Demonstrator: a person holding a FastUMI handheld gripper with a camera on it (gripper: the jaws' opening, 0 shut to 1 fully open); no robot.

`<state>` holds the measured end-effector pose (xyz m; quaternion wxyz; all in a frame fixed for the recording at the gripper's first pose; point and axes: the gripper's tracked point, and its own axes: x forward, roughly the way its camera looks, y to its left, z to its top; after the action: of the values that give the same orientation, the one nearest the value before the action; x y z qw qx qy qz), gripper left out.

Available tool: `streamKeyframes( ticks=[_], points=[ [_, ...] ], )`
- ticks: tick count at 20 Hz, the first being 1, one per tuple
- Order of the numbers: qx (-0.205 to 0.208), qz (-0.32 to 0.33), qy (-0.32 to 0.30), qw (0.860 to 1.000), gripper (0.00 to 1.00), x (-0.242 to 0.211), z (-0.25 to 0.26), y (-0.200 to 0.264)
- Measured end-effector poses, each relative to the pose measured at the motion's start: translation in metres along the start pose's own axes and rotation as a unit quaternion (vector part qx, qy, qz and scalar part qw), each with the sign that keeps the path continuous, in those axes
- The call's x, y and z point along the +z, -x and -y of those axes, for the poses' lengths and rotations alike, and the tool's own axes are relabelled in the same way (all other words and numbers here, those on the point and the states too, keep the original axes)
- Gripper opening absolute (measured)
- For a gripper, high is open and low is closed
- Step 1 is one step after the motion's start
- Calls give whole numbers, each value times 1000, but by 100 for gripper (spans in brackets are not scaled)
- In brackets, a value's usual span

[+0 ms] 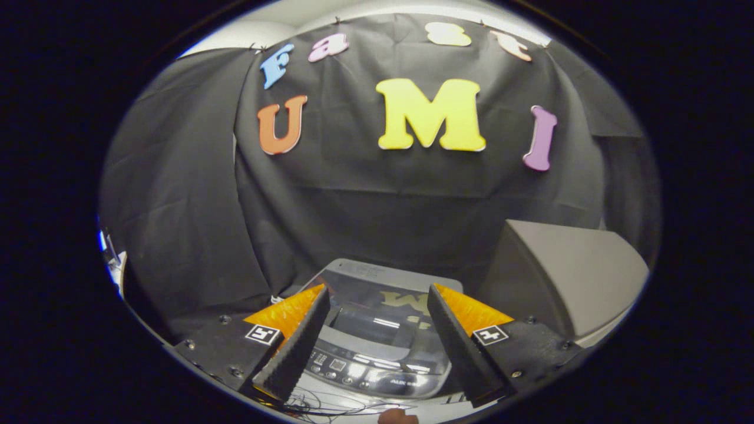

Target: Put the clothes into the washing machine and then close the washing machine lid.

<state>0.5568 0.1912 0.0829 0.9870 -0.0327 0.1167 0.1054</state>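
Gripper (377, 306) spread wide, empty, above the washing machine (377, 353), glossy lid (383, 315) seemingly down. Best confirm it latched flush; no clothes seen outside.

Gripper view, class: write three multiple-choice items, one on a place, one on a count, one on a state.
1. Where does the small grey top-loading washing machine sit?
A. beyond and between the tool's fingers
B. atop the grey box
C. hanging on the cloth wall

2. How many fingers of the tool show?
A. one
B. two
C. three

3. How is the machine's dark glossy lid?
A. taken off
B. standing upright
C. lying flat, closed

Key: 1 A, it shows in the gap between the fingers; 2 B, one at each side; 3 C, it lies level, mirroring the wall.
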Motion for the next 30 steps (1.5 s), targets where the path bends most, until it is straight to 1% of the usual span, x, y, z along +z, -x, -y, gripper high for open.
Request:
streamKeyframes(
  ticks=[4,8,11,14,16,18,21,30],
  points=[
    [-38,46,-31,998,100,4,30,117],
    [-89,73,-24,993,100,-6,60,230],
    [-118,82,-26,989,100,-15,74,302],
    [-136,81,-31,987,100,-27,82,354],
    [-144,80,-34,986,100,-37,84,378],
    [-143,82,-40,986,100,-45,81,393],
    [-140,73,-44,986,100,-59,81,400],
    [-142,68,-52,986,100,-63,85,409]
  ],
)
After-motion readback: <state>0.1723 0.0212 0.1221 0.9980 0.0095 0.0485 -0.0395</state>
